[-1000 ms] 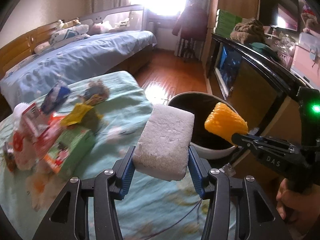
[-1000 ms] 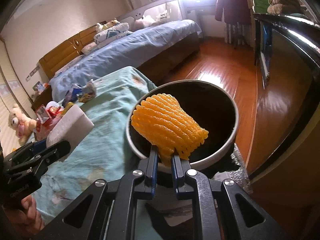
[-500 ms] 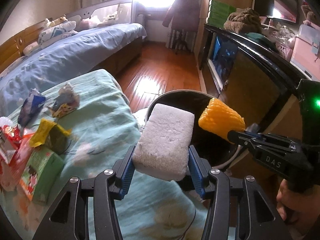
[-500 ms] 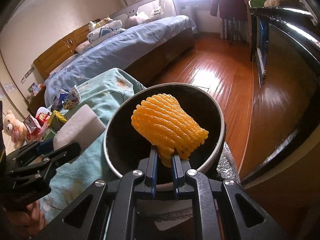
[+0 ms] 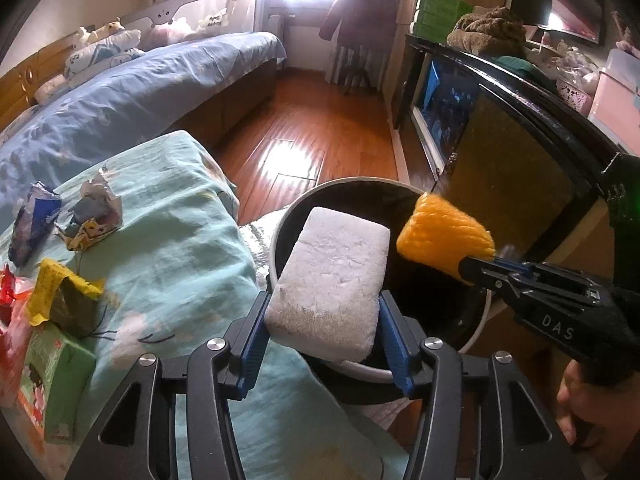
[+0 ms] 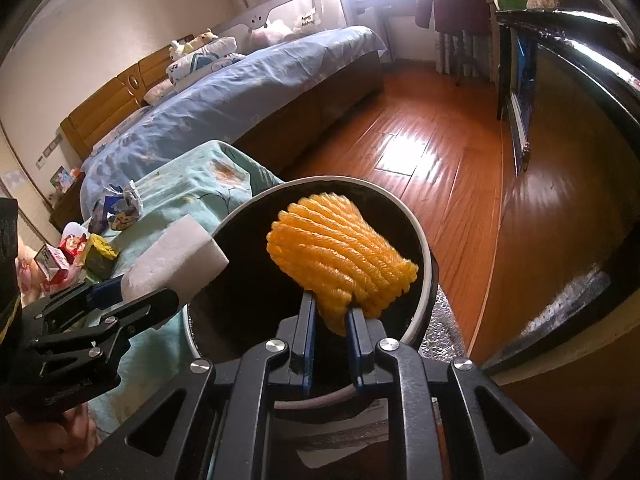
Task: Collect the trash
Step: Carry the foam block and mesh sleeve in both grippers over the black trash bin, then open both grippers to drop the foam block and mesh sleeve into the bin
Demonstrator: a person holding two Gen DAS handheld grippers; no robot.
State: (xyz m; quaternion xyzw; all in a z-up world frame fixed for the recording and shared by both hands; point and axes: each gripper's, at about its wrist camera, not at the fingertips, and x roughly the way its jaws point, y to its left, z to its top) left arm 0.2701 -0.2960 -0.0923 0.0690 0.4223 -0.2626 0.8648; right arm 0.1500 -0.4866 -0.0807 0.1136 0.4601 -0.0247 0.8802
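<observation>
My left gripper (image 5: 324, 316) is shut on a white foam block (image 5: 332, 280) and holds it over the near rim of a round bin with a black liner (image 5: 348, 188). My right gripper (image 6: 330, 316) is shut on an orange foam net sleeve (image 6: 340, 256) and holds it above the bin's opening (image 6: 428, 256). The right gripper also shows in the left wrist view (image 5: 476, 264), with the sleeve (image 5: 444, 236) over the bin's right side. The left gripper (image 6: 136, 292) with the block (image 6: 176, 264) shows at the left of the right wrist view.
Wrappers (image 5: 92, 216), a yellow packet (image 5: 60, 296) and a green carton (image 5: 52, 372) lie on the teal-covered surface (image 5: 180, 248) left of the bin. A blue bed (image 5: 120, 92) stands behind. A dark cabinet (image 5: 520, 152) stands close on the right. Wooden floor (image 6: 440, 168) lies beyond.
Both grippers have moved right and forward with their loads. The foam block and the orange sleeve have come from beside the bin to over its opening.
</observation>
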